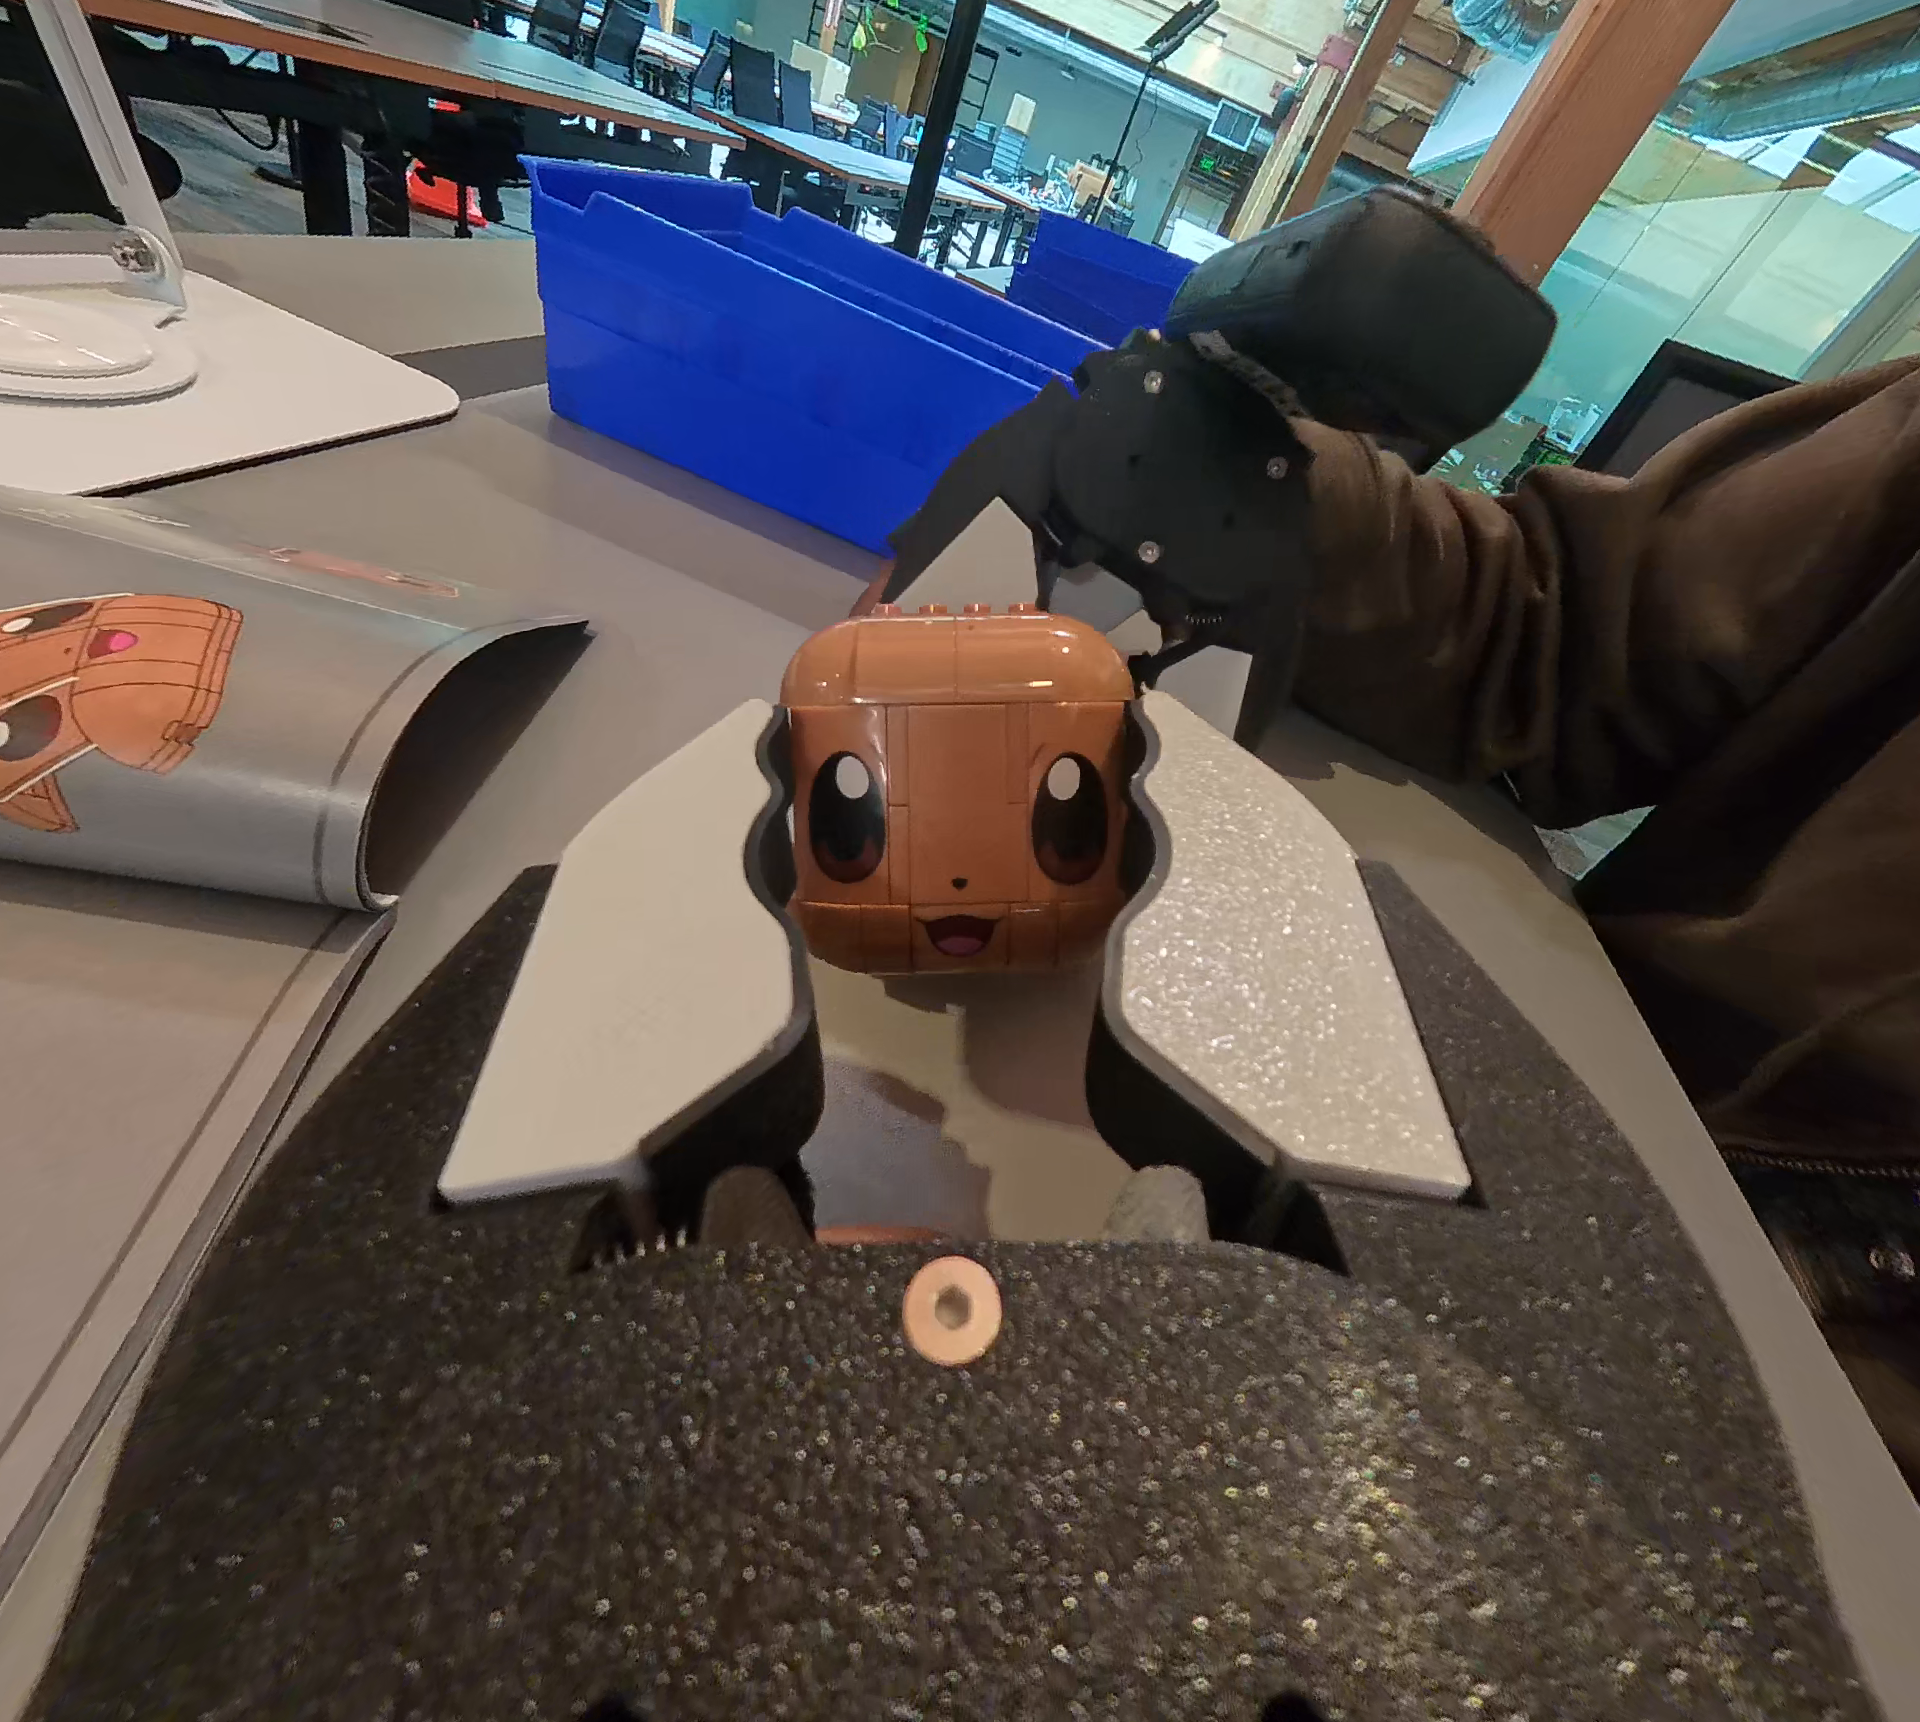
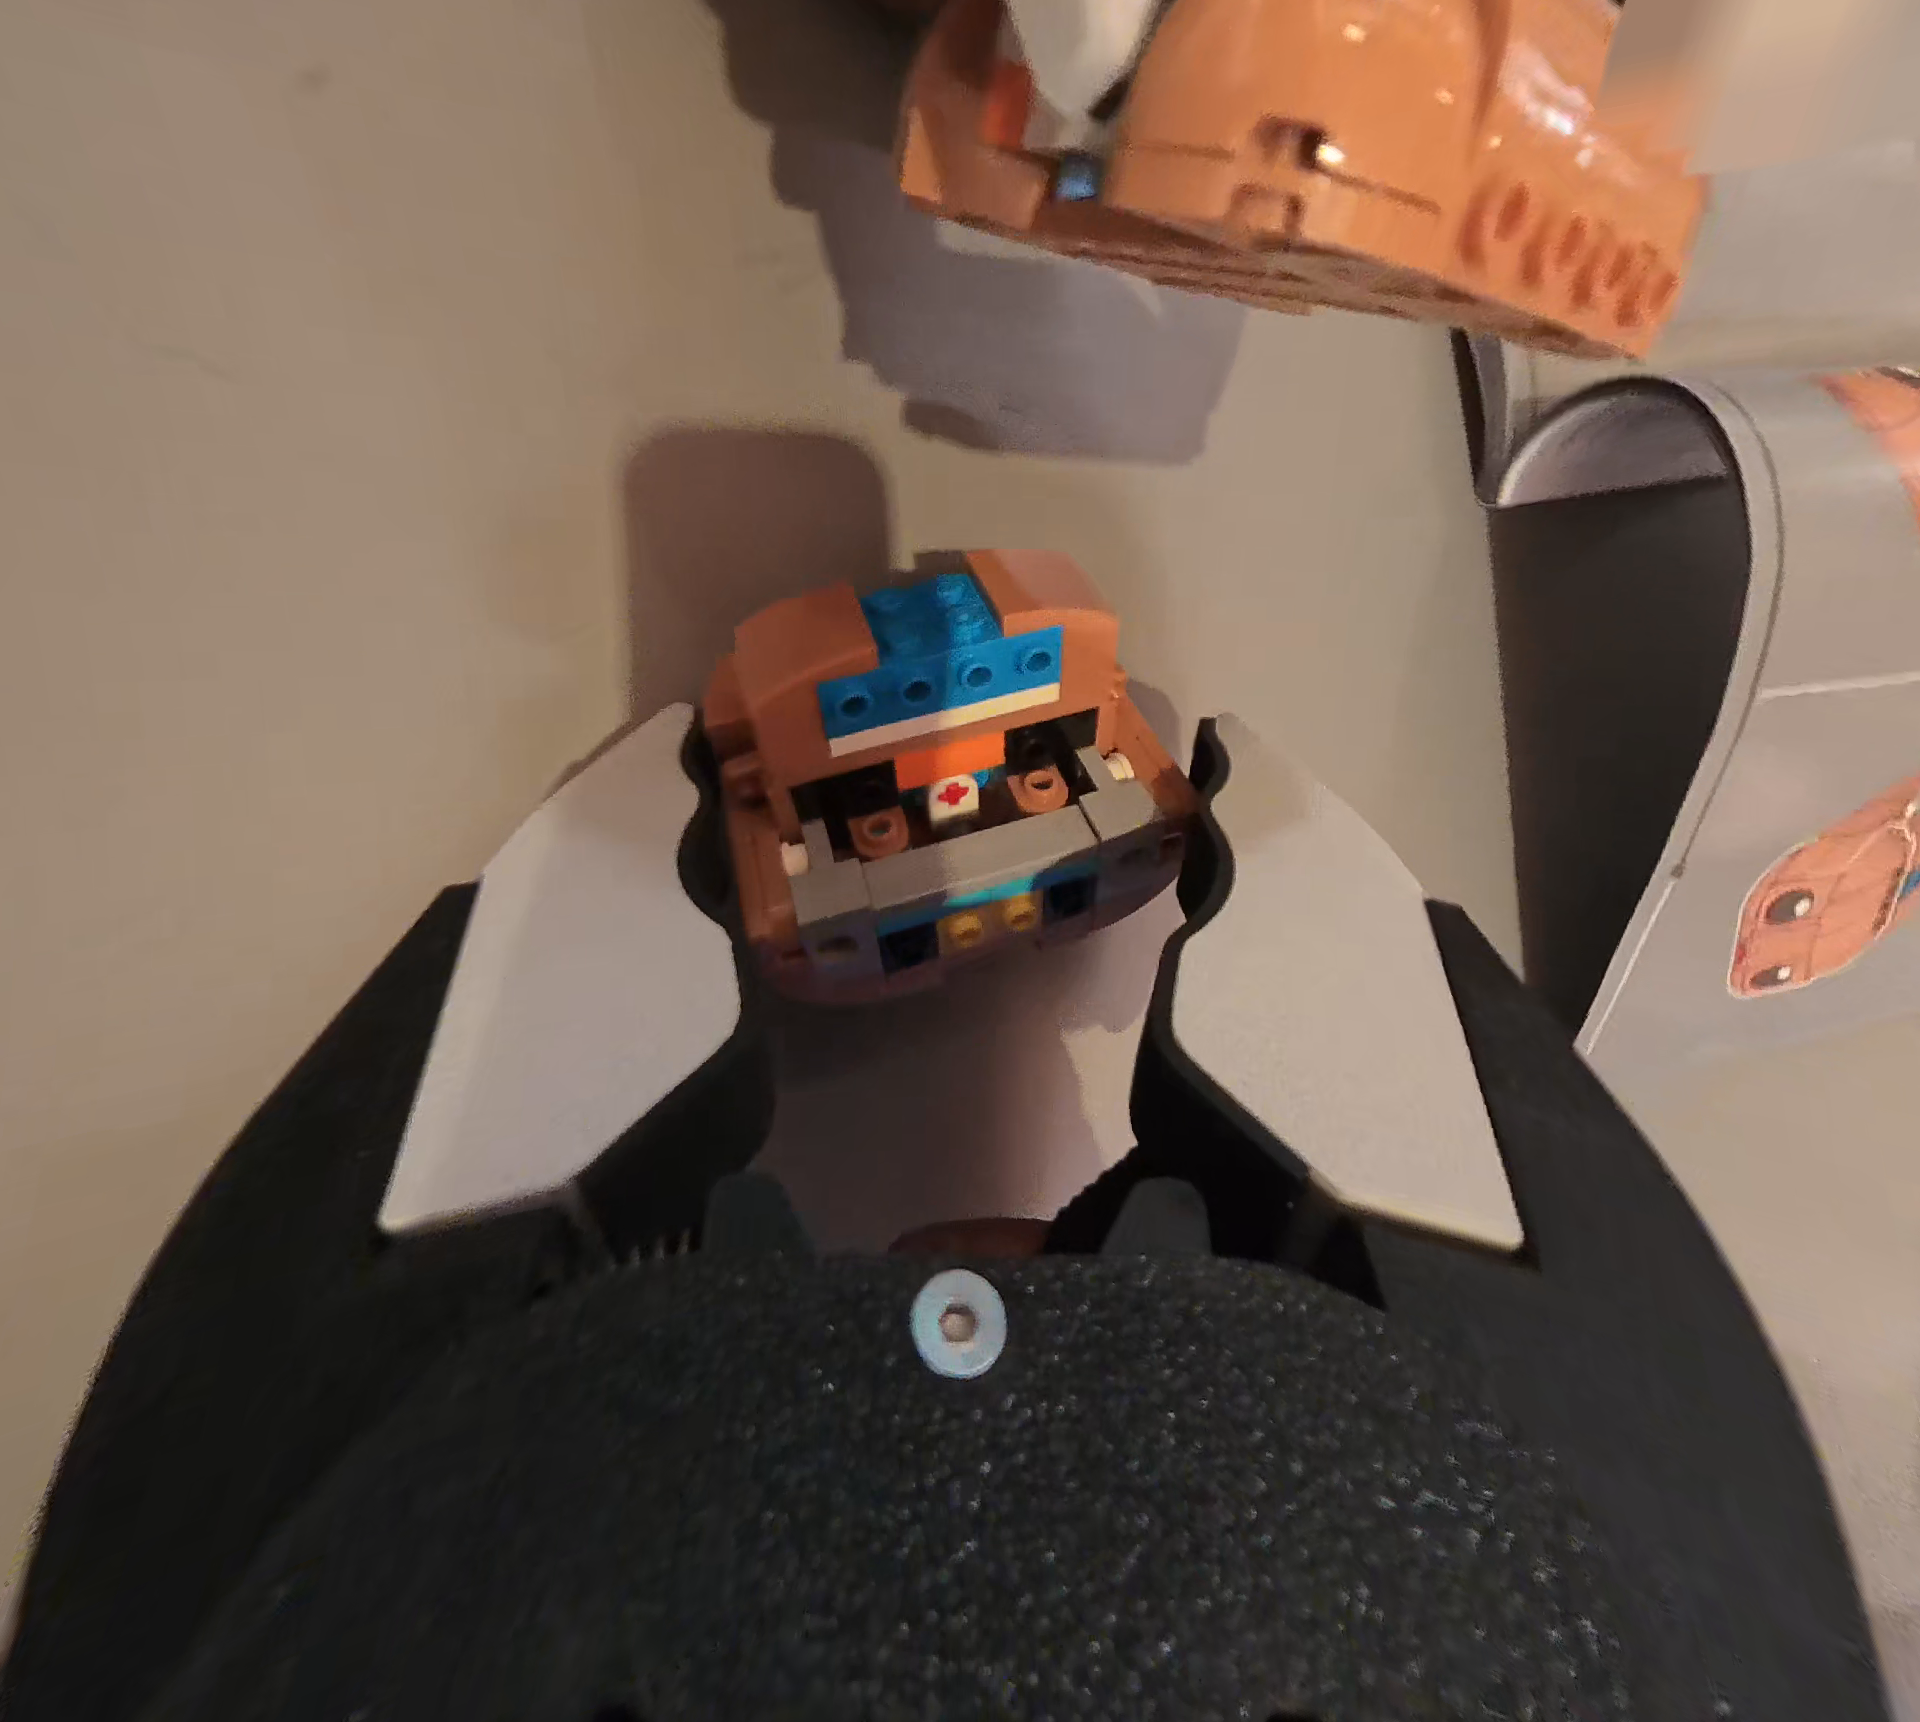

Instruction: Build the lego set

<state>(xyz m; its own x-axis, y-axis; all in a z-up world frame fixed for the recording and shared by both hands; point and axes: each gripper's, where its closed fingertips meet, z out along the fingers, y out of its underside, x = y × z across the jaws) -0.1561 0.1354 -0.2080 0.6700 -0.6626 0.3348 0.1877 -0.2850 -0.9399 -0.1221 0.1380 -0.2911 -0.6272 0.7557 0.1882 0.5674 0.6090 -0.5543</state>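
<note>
While the left gripper (image 1: 956, 831) pinches the brown toy head (image 1: 954, 789) in the middle of its view, the right gripper (image 2: 951, 841) pinches the toy body (image 2: 935, 799), low over the grey table (image 2: 312, 322). I think they are joining head to body. Next, the head must line up over the blue bumps (image 2: 940, 675), then press down.

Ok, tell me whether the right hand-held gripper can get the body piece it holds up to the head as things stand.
Probably yes. The right hand-held gripper is shut on the body piece, and bare table lies between it and the head, which the left hand-held gripper holds at its sides.
</note>
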